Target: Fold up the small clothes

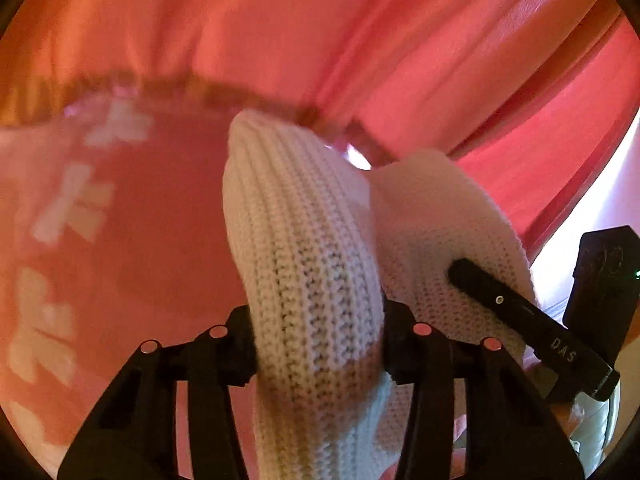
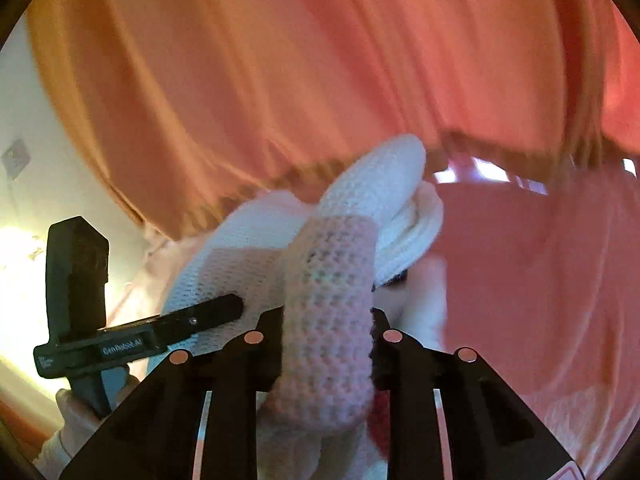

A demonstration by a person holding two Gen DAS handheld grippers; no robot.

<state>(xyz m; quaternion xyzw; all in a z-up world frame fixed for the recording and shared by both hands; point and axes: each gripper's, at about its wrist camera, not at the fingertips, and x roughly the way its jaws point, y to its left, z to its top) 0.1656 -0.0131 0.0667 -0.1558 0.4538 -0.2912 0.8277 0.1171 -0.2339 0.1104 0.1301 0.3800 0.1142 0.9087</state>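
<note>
A white knitted garment (image 1: 304, 248) is held up in the air between both grippers. My left gripper (image 1: 320, 344) is shut on a thick ribbed fold of it. In the left wrist view the right gripper (image 1: 472, 280) comes in from the right, its finger pressed into the knit. My right gripper (image 2: 328, 336) is shut on a bunched fold of the same garment (image 2: 332, 300). In the right wrist view the left gripper (image 2: 224, 312) comes in from the left, gripping the knit. The fingertips are hidden in the fabric.
A pink surface (image 1: 152, 220) with pale patches lies below and ahead. Pink-orange curtains (image 2: 280, 80) hang behind it. A white wall (image 2: 24, 184) shows at the left of the right wrist view.
</note>
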